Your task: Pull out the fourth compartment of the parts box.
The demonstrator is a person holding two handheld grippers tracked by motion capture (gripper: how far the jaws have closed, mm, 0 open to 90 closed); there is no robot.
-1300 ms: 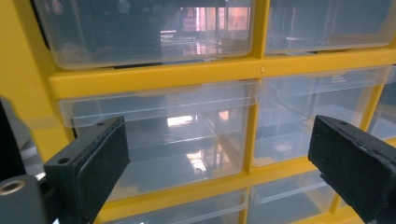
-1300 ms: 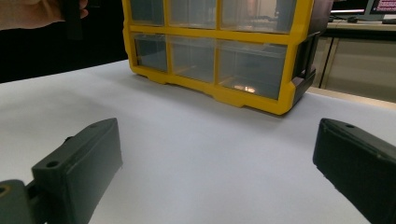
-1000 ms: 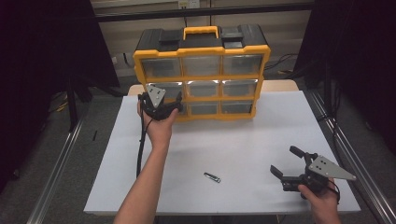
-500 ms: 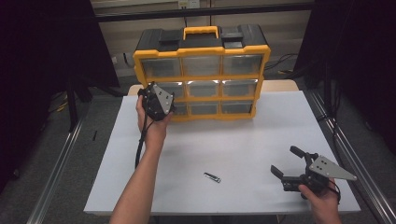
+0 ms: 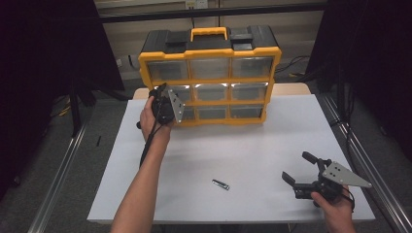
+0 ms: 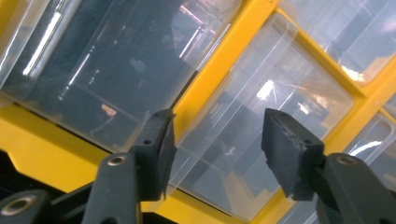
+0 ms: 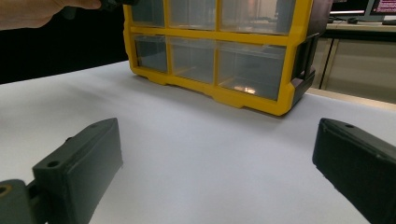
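A yellow and black organizer (image 5: 209,36) with clear drawers stands at the back of the white table (image 5: 272,131). My left gripper (image 5: 171,104) is held up against its left column, at the middle drawer (image 5: 180,92). In the left gripper view the gripper (image 6: 217,154) is open, jaws close to a clear drawer front (image 6: 261,107) and touching nothing. My right gripper (image 5: 296,166) rests low at the front right, open wide and empty. The right gripper view has the gripper (image 7: 215,168) facing the organizer (image 7: 215,51) across bare table.
A small metal piece (image 5: 221,184) lies on the table near the front middle. The left forearm (image 5: 145,174) stretches from the front edge toward the organizer. Metal rails (image 5: 53,179) run along both table sides. A hand (image 7: 42,9) is at the right gripper view's top left.
The left gripper has moved slightly right and closer to the organizer's left drawers, turning its plate to face sideways. The right gripper has stayed put.
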